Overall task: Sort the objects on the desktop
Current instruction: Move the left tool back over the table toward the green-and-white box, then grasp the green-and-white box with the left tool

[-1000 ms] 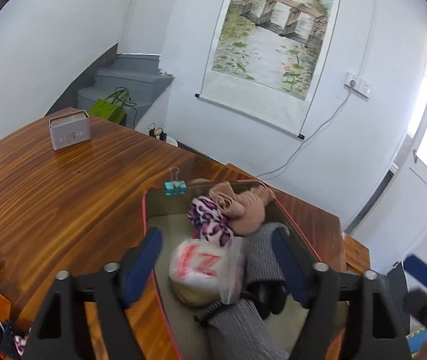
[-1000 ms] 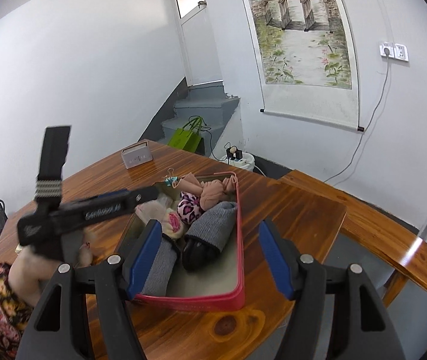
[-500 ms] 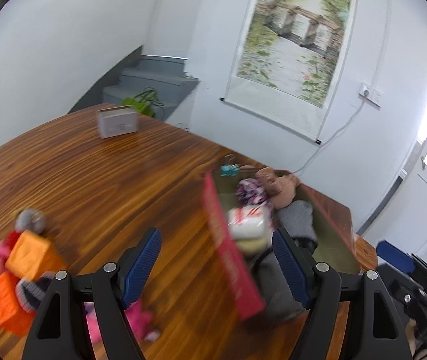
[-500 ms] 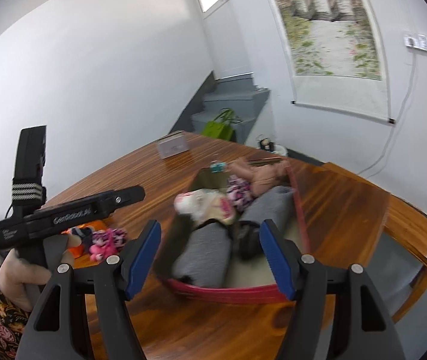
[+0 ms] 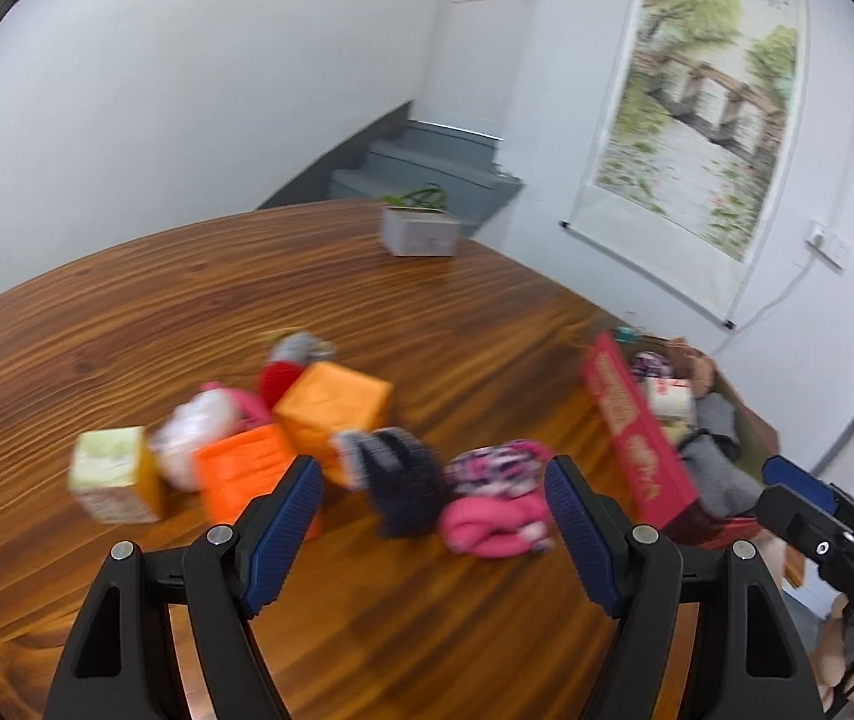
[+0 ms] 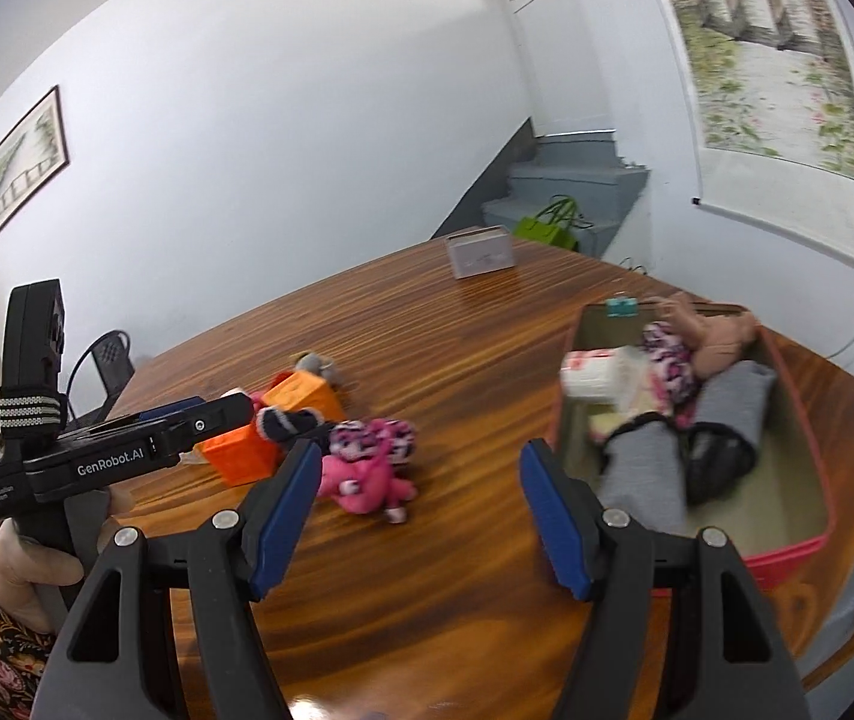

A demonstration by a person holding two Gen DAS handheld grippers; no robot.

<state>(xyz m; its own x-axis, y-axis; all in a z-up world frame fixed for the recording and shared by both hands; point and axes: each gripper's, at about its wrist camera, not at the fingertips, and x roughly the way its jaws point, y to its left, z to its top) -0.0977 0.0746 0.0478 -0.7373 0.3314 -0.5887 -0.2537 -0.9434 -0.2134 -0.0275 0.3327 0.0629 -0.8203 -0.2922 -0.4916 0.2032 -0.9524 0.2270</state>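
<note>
A pile of loose things lies on the wooden table (image 5: 187, 312): orange boxes (image 5: 331, 408), a pale green box (image 5: 112, 474), a dark knitted piece (image 5: 403, 480), a pink patterned cloth (image 5: 499, 468) and a pink soft toy (image 5: 493, 531). My left gripper (image 5: 433, 516) is open and empty, just in front of the dark piece and the pink toy. A red box (image 6: 799, 546) at the right holds grey rolls (image 6: 643, 474), a white packet and cloths. My right gripper (image 6: 415, 510) is open and empty, between the pink toy (image 6: 367, 480) and the red box.
A small grey box (image 6: 481, 252) stands at the table's far side. A blue binder clip (image 6: 622, 306) sits on the red box's far rim. Stairs with a green bag (image 6: 547, 228) lie behind the table. The table edge runs along the right.
Both grippers have swung left, away from the red box, and the loose pile has come into view in front of the left gripper. Both stay open and empty.
</note>
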